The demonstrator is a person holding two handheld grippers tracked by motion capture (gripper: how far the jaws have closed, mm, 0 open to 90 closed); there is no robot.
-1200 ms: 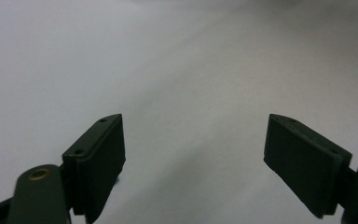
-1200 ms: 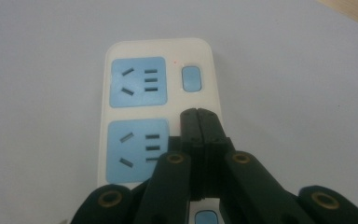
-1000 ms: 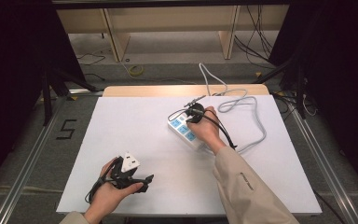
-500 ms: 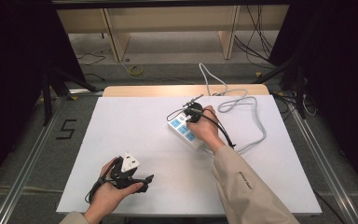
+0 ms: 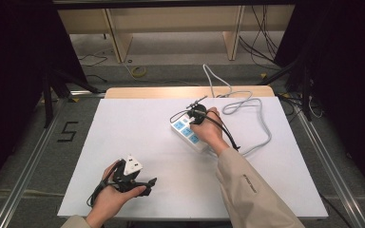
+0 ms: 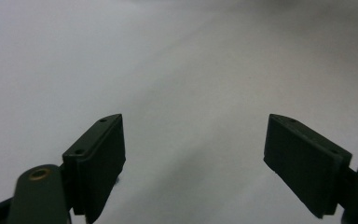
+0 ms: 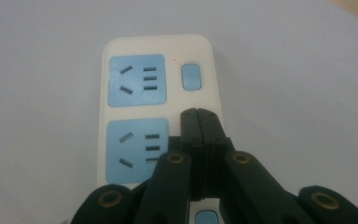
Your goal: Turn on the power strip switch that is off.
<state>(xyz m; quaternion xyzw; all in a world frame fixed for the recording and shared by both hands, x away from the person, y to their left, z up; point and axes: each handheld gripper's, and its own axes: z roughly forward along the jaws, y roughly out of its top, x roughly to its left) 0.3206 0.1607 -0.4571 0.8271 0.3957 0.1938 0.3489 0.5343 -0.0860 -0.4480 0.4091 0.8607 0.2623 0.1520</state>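
Observation:
A white power strip with blue sockets lies near the middle of the white table. My right gripper is held over its far end. In the right gripper view the right gripper is shut with nothing in it, its tips over the strip just short of a blue switch; whether they touch the casing I cannot tell. My left gripper rests low near the table's front left. In its own view the left gripper stands wide open over bare table.
The strip's grey cable loops across the right side of the table and runs off the far edge. A wooden board borders the table's back edge. A black cable trails from the right gripper along the forearm.

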